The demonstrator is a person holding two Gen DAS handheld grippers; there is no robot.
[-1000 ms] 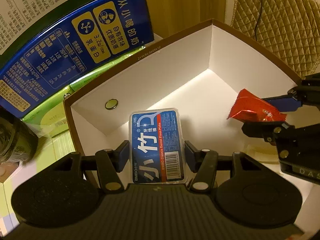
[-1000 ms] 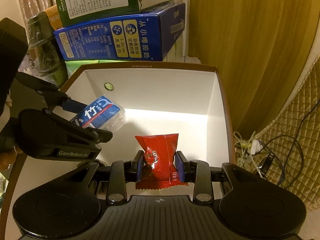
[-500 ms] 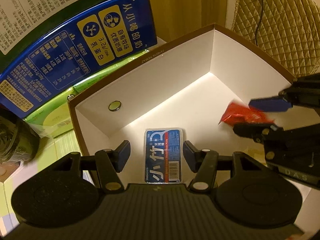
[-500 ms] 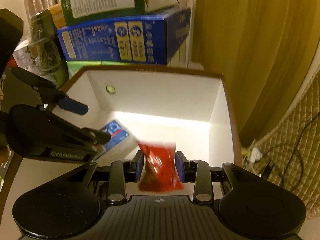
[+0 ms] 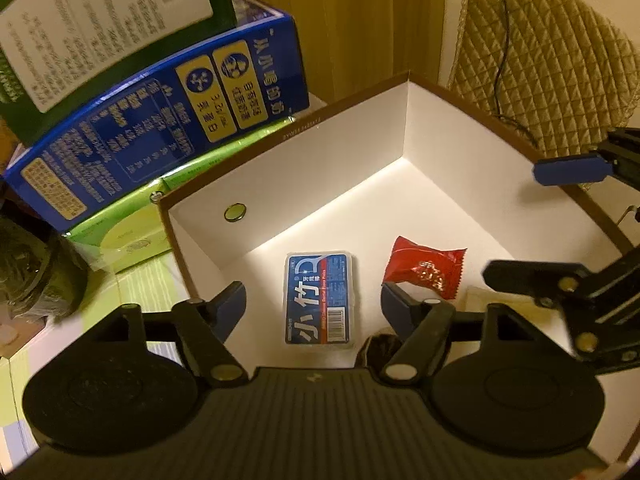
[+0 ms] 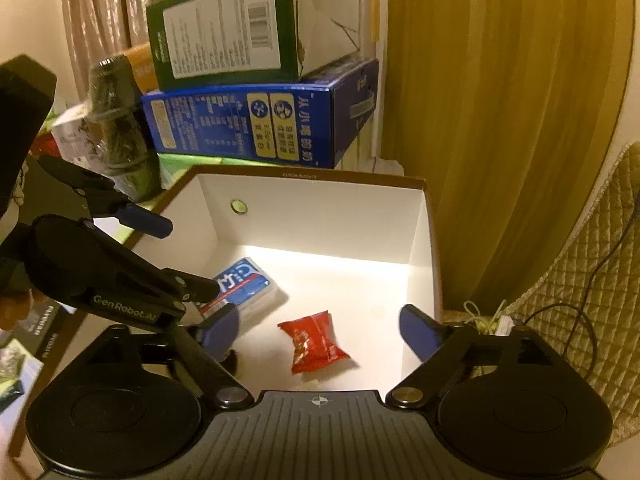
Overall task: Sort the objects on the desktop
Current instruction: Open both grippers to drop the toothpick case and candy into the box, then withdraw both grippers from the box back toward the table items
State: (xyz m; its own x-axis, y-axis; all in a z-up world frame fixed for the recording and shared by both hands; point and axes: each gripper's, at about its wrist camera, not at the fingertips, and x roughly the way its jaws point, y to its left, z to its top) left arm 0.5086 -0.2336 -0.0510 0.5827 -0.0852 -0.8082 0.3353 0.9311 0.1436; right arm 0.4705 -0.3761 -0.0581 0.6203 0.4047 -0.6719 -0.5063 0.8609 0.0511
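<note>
A blue dental floss pick box point(image 5: 320, 298) lies flat on the floor of the white, brown-rimmed box point(image 5: 360, 152). A red snack packet point(image 5: 424, 268) lies beside it to the right. My left gripper point(image 5: 312, 304) is open above the floss box, holding nothing. My right gripper point(image 6: 320, 330) is open above the red packet point(image 6: 312, 340), holding nothing. In the right wrist view the floss box point(image 6: 244, 286) is partly hidden behind the left gripper. The white box point(image 6: 312, 200) has a small round stud point(image 6: 239, 206) on its back wall.
A blue carton point(image 6: 260, 124) under a green carton point(image 6: 224, 28) is stacked behind the box, on green packs point(image 5: 128, 224). A dark wrapped bottle point(image 6: 116, 120) stands at the left. Yellow curtain point(image 6: 500, 100) and quilted cover point(image 5: 552, 68) lie to the right.
Both grippers opened and rose. The floss box and the red packet dropped from them and now lie on the box floor.
</note>
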